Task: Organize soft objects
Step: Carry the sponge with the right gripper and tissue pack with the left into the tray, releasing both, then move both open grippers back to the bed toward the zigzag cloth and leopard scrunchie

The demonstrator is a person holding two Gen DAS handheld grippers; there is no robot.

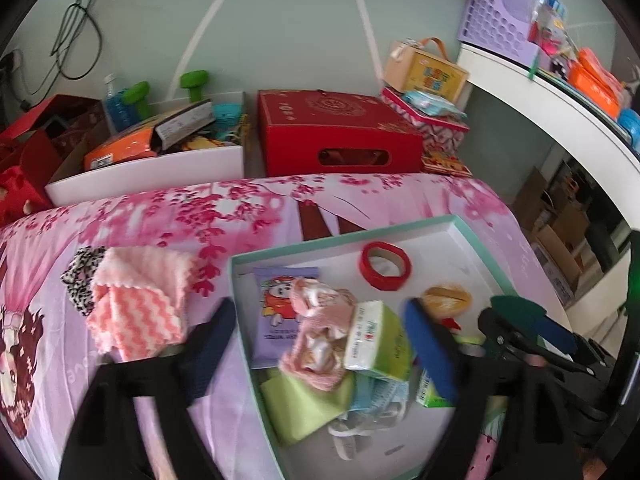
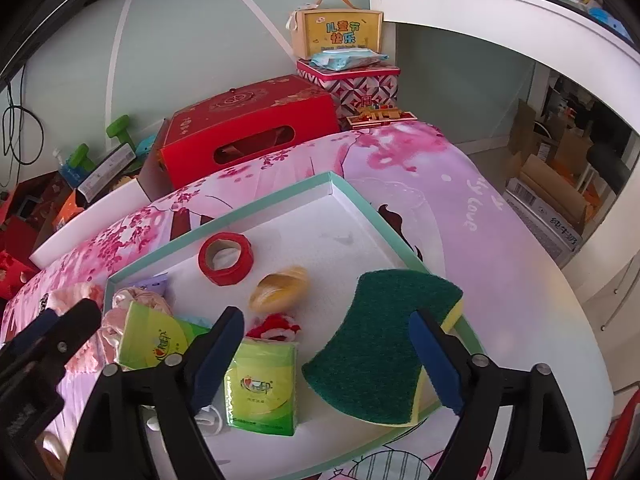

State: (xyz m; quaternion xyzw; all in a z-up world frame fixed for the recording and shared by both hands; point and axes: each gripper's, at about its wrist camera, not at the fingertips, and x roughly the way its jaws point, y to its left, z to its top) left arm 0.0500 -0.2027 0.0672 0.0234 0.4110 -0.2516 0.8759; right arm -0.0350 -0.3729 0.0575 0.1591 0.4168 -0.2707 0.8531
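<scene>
resting on the pink floral cloth (image 2: pixel 420 168), the teal-rimmed tray (image 2: pixel 280 196) is seen holding a red tape roll (image 2: pixel 226 258) mid-tray. a green sponge (image 2: pixel 384 344) is laid over the tray's right rim beside the right gripper (image 2: pixel 326 360), jaws spread and empty. a green tissue pack (image 1: pixel 378 340) in the tray is framed by the left gripper (image 1: pixel 320 344), also spread.

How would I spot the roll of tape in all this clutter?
Find the shallow white tray with the mint-green rim on the pink floral cloth. Toward its far side lies a red ring of tape with a brown cardboard core, behind the small bread-shaped toy. It is the only hollow ring there.
</scene>
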